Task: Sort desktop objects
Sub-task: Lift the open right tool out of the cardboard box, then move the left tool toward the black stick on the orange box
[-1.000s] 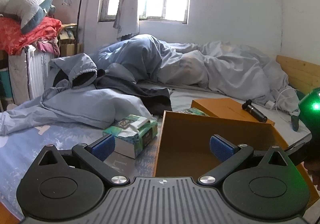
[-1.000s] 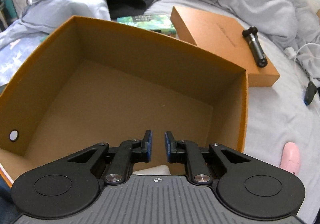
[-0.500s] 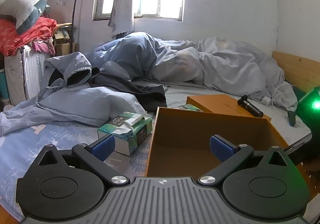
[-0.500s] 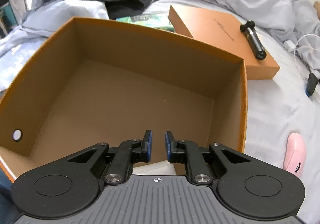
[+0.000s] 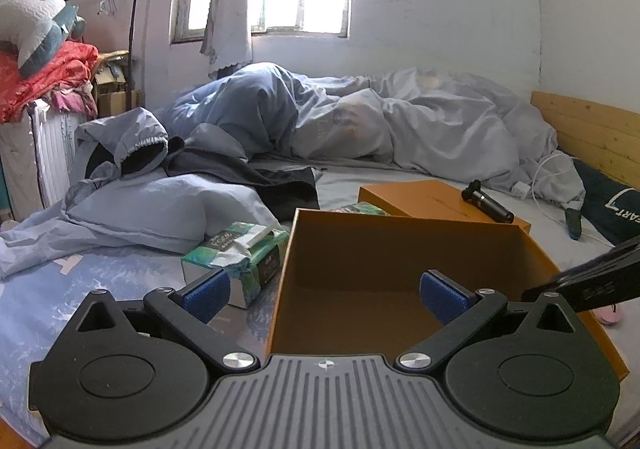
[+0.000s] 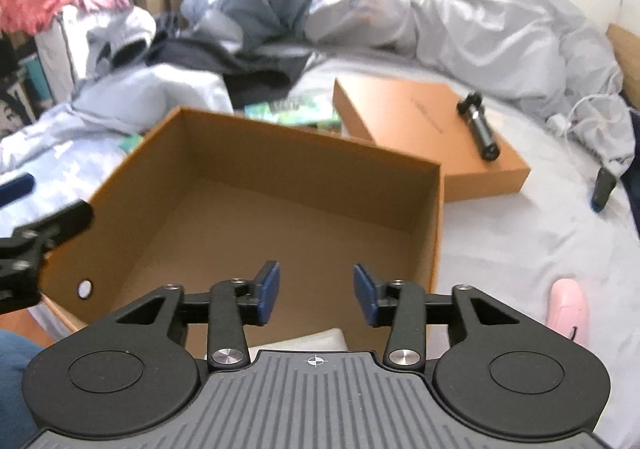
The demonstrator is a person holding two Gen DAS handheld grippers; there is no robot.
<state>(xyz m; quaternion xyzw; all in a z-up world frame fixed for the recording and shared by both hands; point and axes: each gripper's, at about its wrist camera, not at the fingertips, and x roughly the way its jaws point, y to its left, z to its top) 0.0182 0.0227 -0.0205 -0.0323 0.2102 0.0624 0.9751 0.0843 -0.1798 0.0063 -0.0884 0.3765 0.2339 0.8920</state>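
Note:
An open orange cardboard box (image 6: 436, 209) (image 5: 536, 261) sits on the bed in front of both grippers. My right gripper (image 6: 316, 295) hangs open over its near edge, with a white object (image 6: 300, 339) partly hidden under the fingers inside the box. My left gripper (image 5: 324, 291) is wide open across the box's left wall, holding nothing. The orange lid (image 6: 408, 117) (image 5: 424, 199) lies behind the box with a black cylindrical tool (image 6: 480, 127) (image 5: 488, 205) on it. A green tissue pack (image 5: 240, 253) lies left of the box. A pink mouse (image 6: 568, 307) rests right of it.
A second green pack (image 6: 296, 109) lies behind the box. A black remote-like item (image 6: 602, 187) (image 5: 573, 223) and white cable (image 5: 548, 177) lie far right. Rumpled grey bedding (image 5: 380, 121) and clothes fill the back. A wooden headboard (image 5: 592, 133) stands right, a radiator (image 5: 44, 153) left.
My right gripper's jaws have gone from nearly shut to open, and it has lifted and tilted up. The left gripper has pulled back slightly, staying open.

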